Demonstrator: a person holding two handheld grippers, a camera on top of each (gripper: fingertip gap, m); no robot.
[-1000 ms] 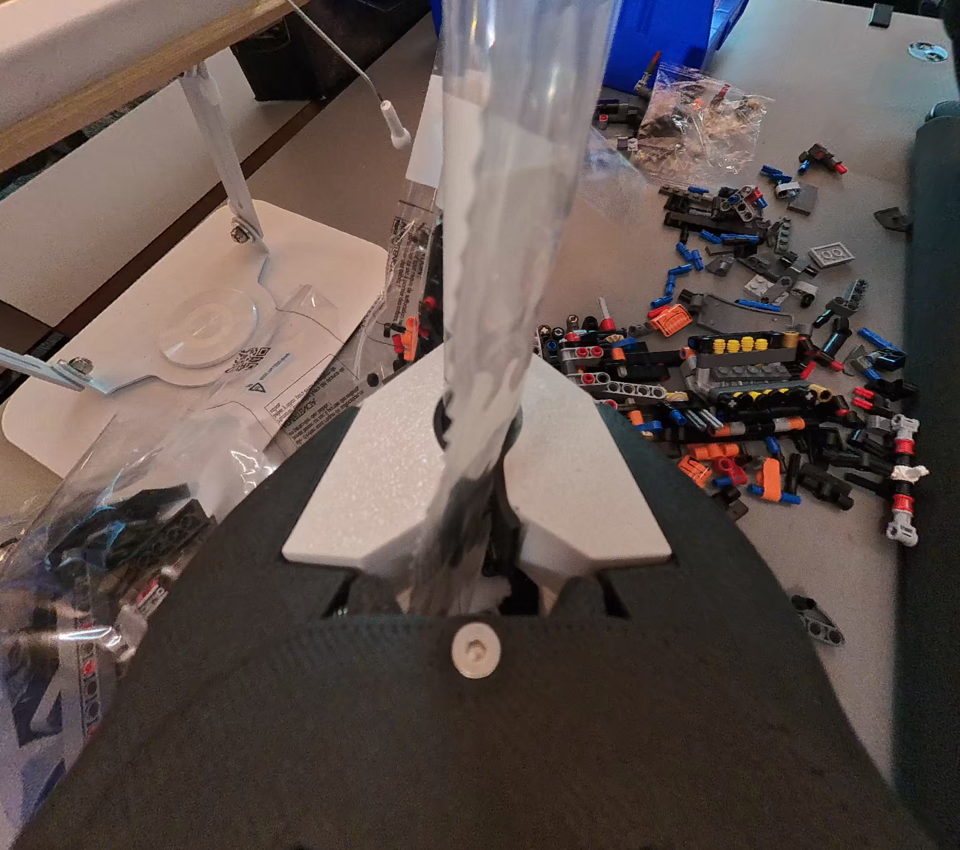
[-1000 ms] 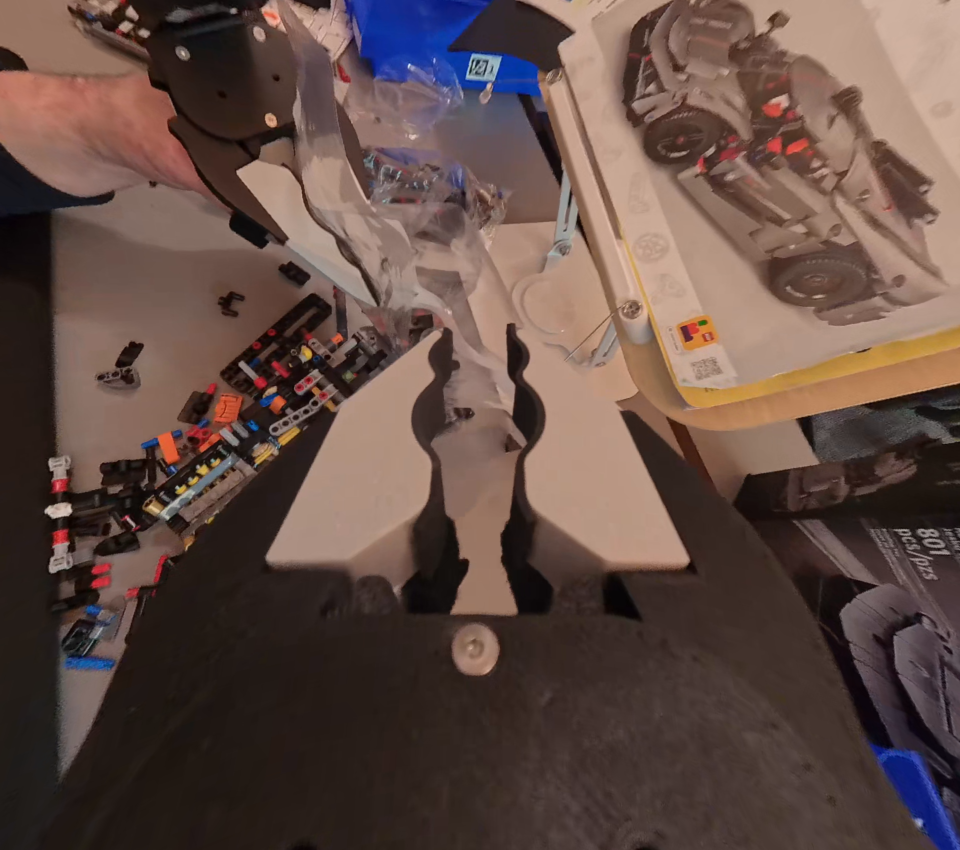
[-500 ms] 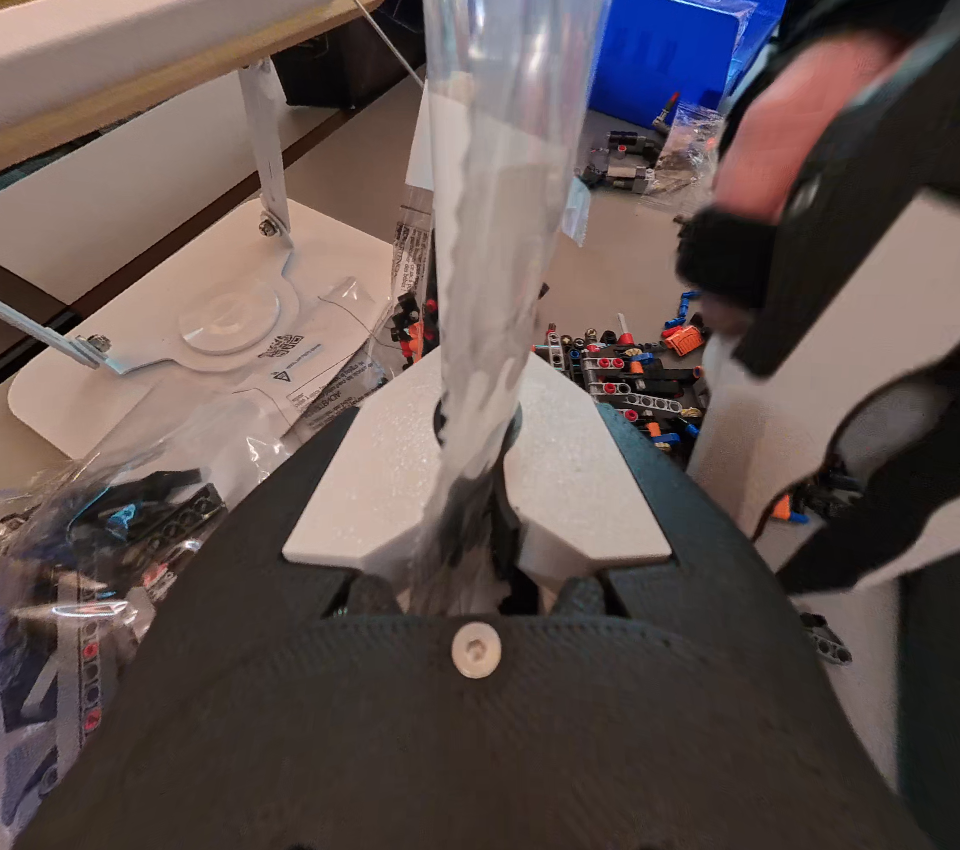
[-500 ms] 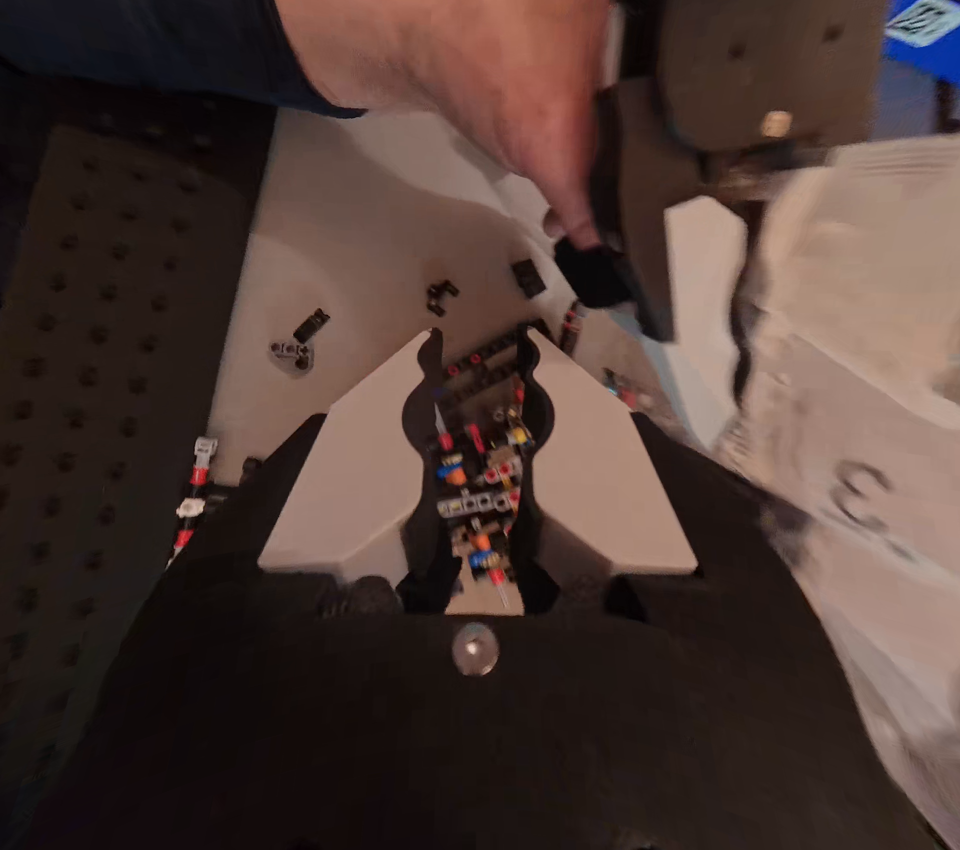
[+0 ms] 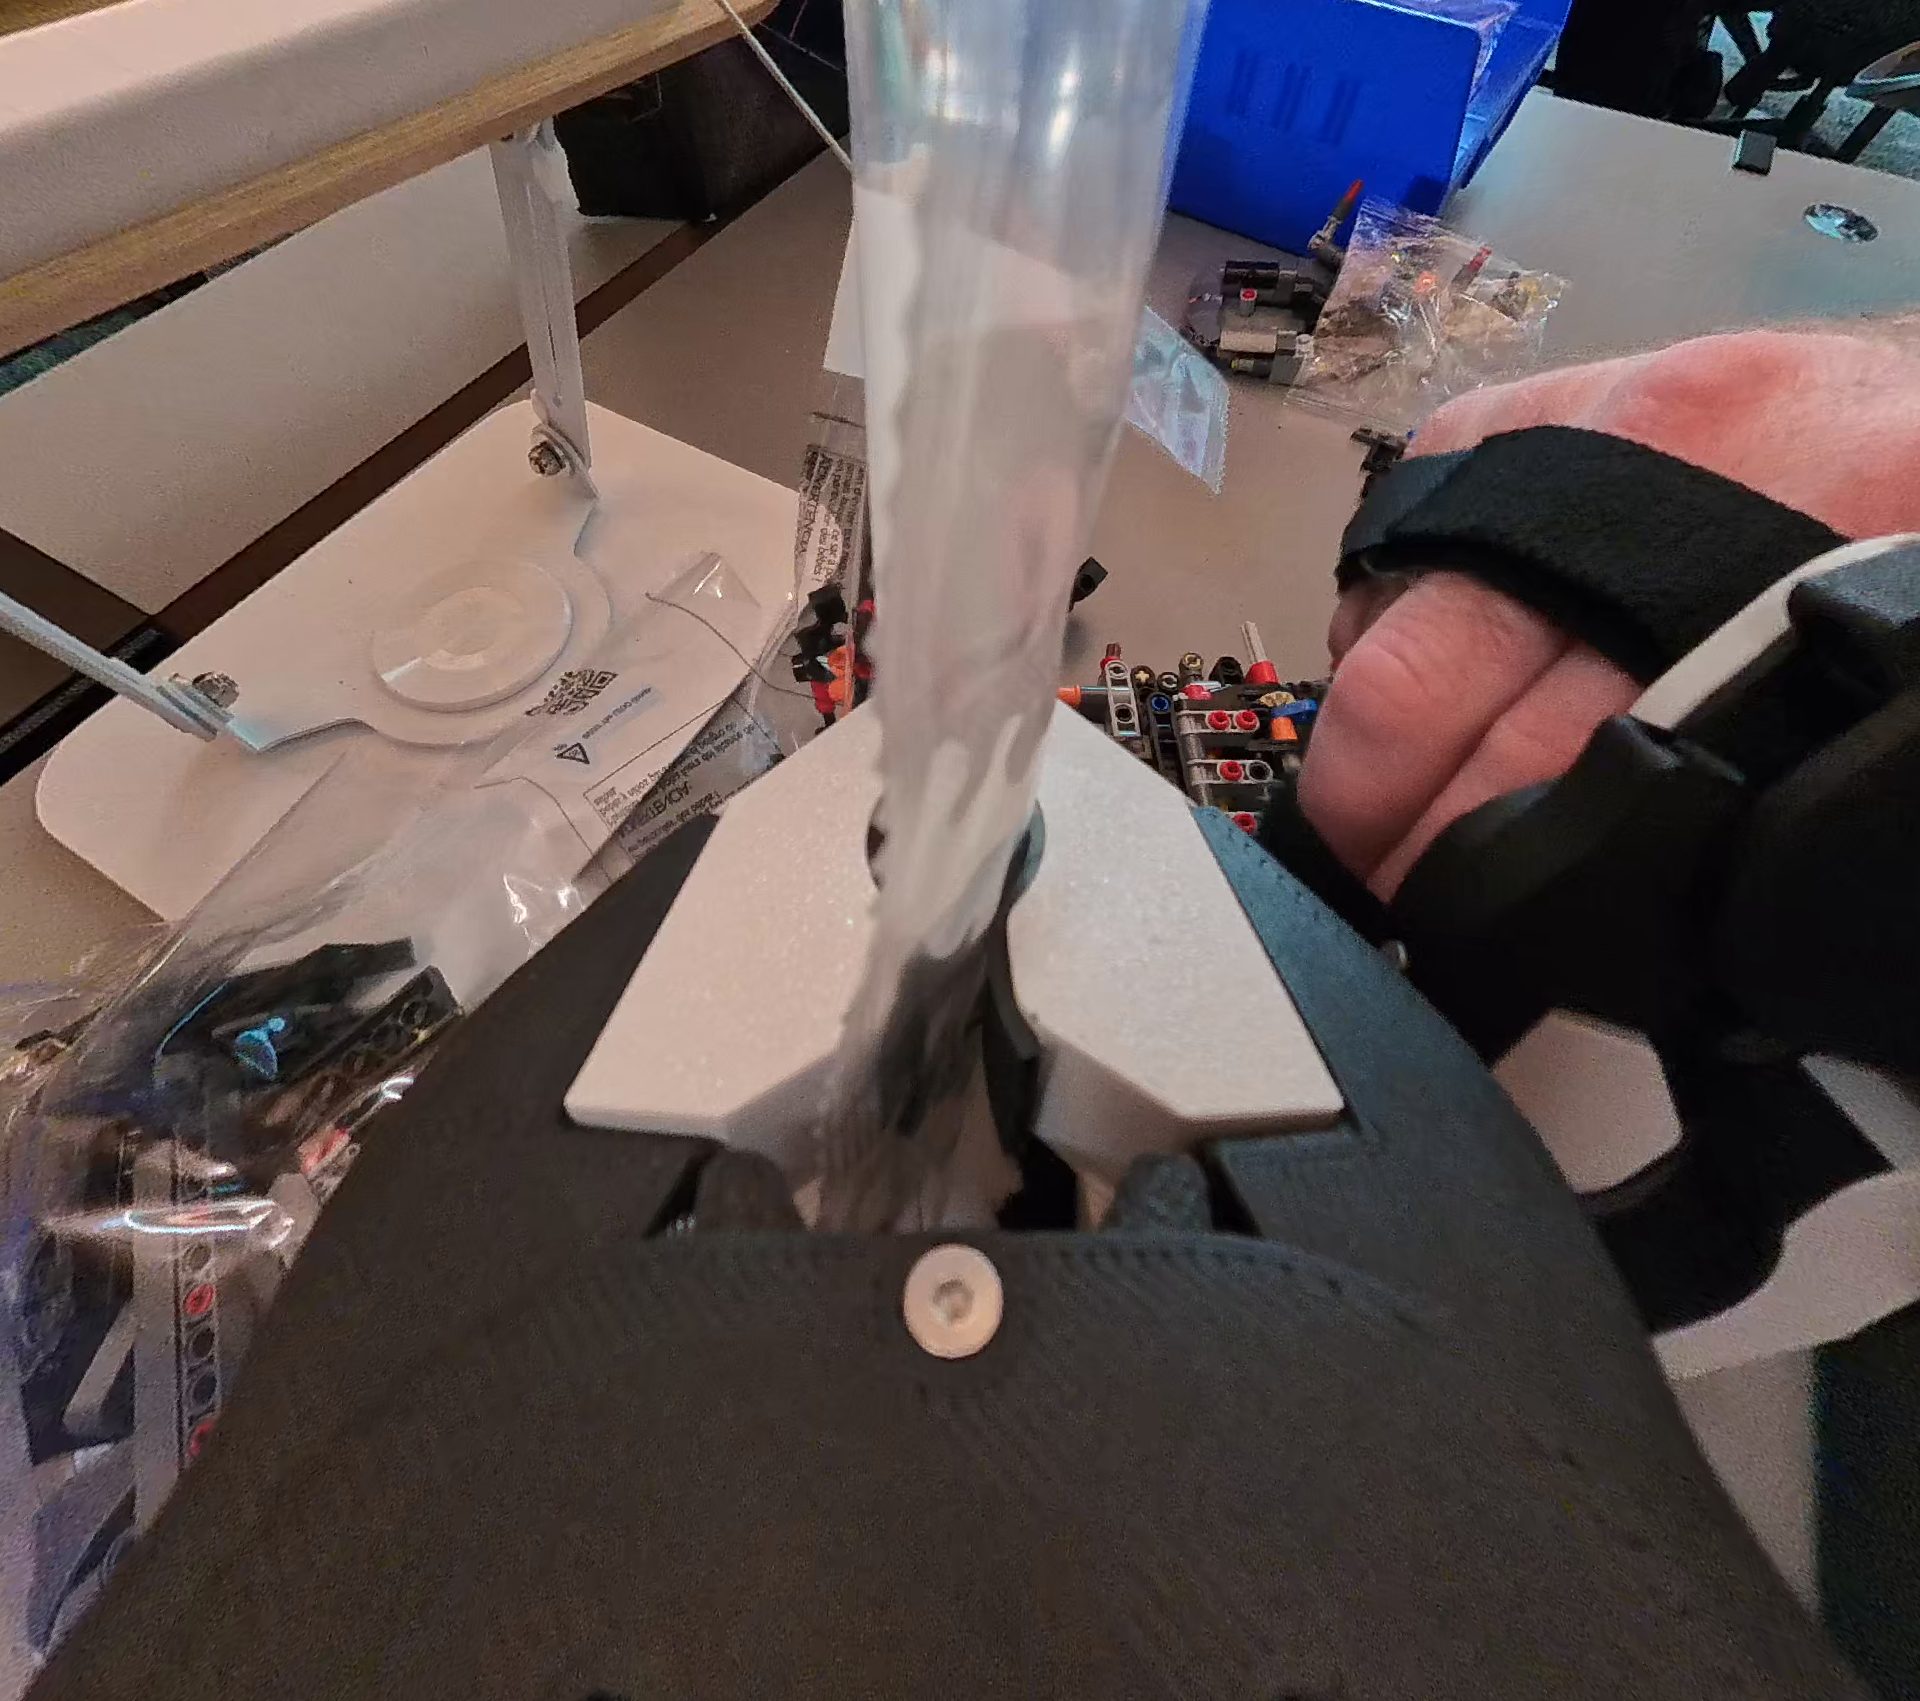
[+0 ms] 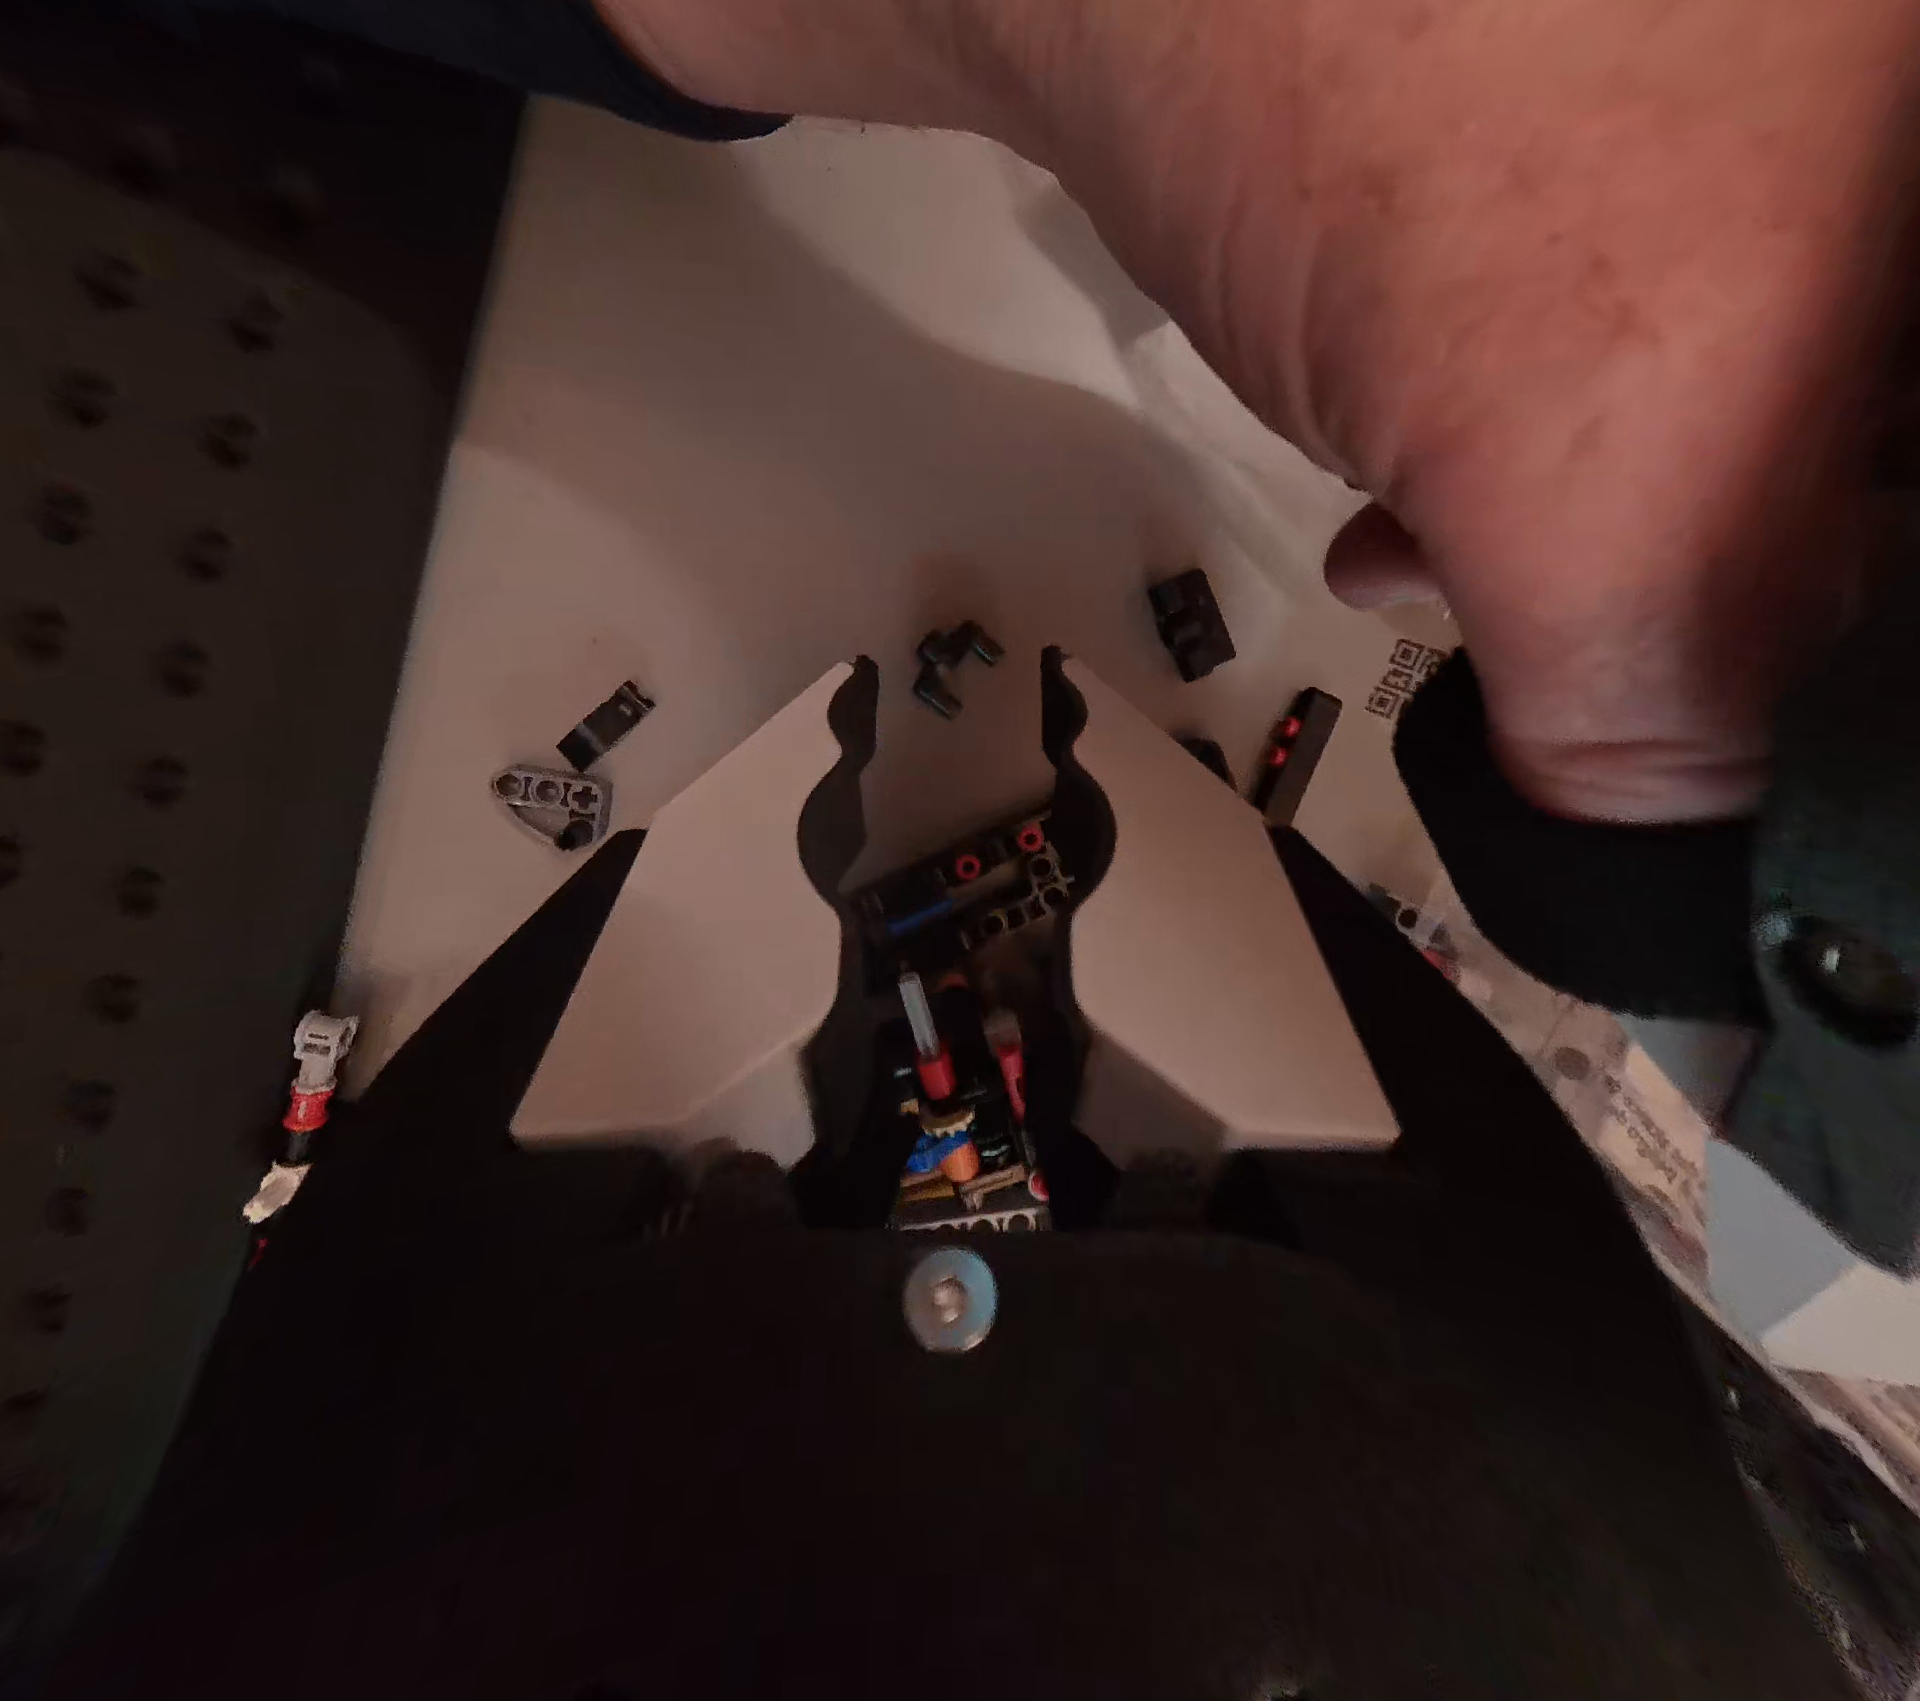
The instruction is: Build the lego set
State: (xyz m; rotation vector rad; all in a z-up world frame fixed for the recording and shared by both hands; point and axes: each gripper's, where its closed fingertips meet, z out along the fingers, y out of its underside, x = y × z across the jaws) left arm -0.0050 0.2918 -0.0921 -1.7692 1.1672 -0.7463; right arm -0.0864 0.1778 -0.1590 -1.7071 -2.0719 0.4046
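My left gripper (image 5: 951, 830) is shut on a clear plastic bag (image 5: 997, 280) that stands up through the middle of the left wrist view. The bag's lower part, holding dark lego pieces (image 5: 239, 1059), hangs at the left. My right gripper (image 6: 956, 662) is open and empty, pointing down at the table just over a small black piece (image 6: 935, 683). A pile of loose lego pieces (image 6: 966, 882) shows between its fingers. The pile also shows in the left wrist view (image 5: 1216, 716), partly hidden by the person's right hand (image 5: 1475, 716).
The person's left hand (image 6: 1351, 197) fills the top of the right wrist view. Loose pieces lie on the table (image 6: 675, 456): a grey triangular one (image 6: 551, 799), black ones (image 6: 1190, 623). A white book stand (image 5: 312, 716), a blue bin (image 5: 1351, 62) and another bag of parts (image 5: 1434, 311) stand farther off. Tip to tip, the grippers are about 15 cm apart.
My right gripper has left the bag and swung down over the loose pieces, under the left hand. My left gripper has kept hold of the bag and moved slightly.
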